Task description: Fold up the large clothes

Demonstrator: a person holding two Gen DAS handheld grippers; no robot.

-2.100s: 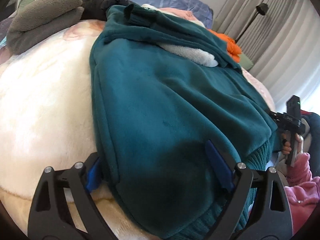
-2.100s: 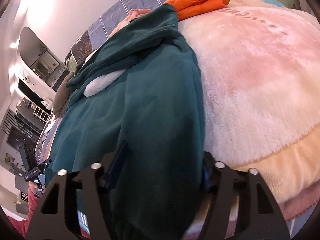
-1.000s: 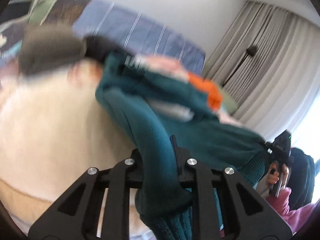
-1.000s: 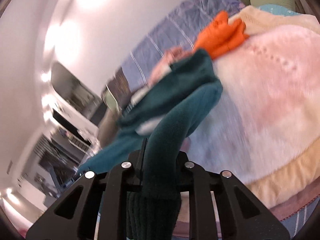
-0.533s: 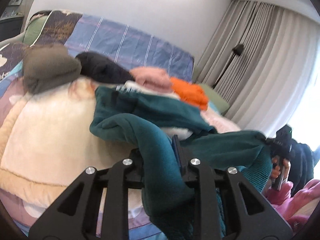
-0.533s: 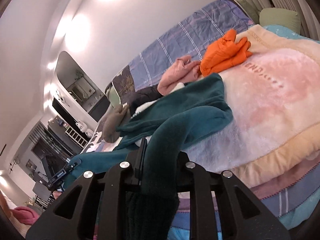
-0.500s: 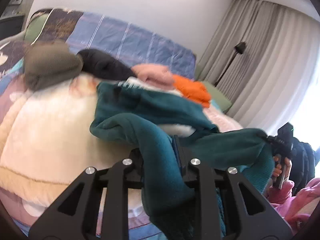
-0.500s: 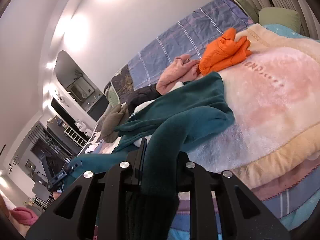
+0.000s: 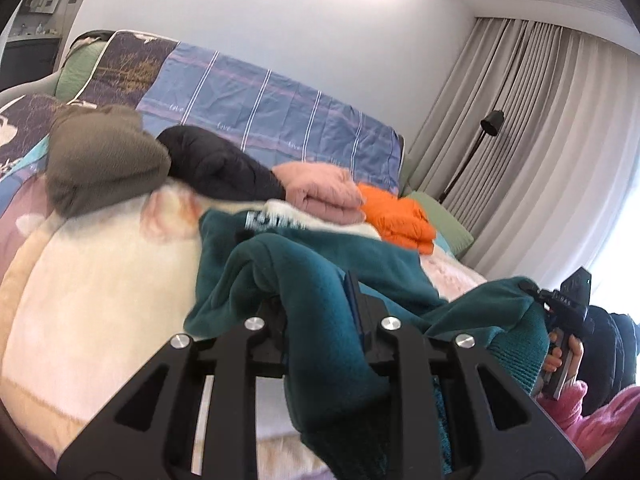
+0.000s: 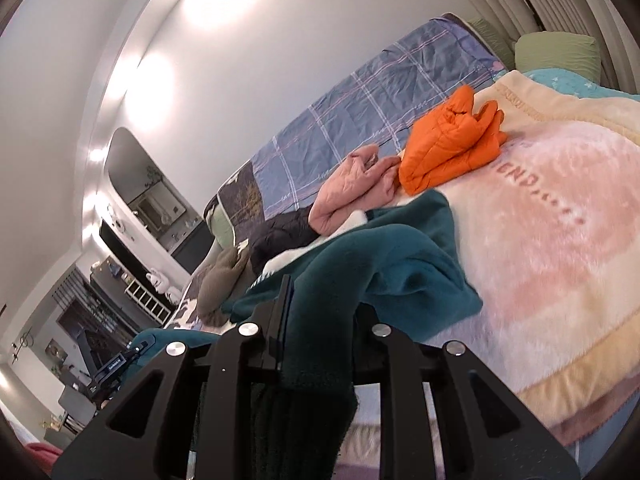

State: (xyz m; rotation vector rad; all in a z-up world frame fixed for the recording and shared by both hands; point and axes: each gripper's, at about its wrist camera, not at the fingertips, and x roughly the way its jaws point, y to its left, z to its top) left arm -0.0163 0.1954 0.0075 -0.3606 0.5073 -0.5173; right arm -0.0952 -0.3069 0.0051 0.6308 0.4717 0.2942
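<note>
Left wrist view, left gripper (image 9: pixel 318 300) clamped on teal fleece garment (image 9: pixel 320 344), lifted off cream blanket (image 9: pixel 100 288), right gripper (image 10: pixel 320 312) pinching the other hem corner, folded orange jacket (image 10: pixel 452 144) beyond.

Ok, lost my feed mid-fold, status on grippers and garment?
Left gripper and right gripper both shut on teal fleece garment. Its near edge is lifted off the blanket. Folded clothes along headboard, nothing blocking.
</note>
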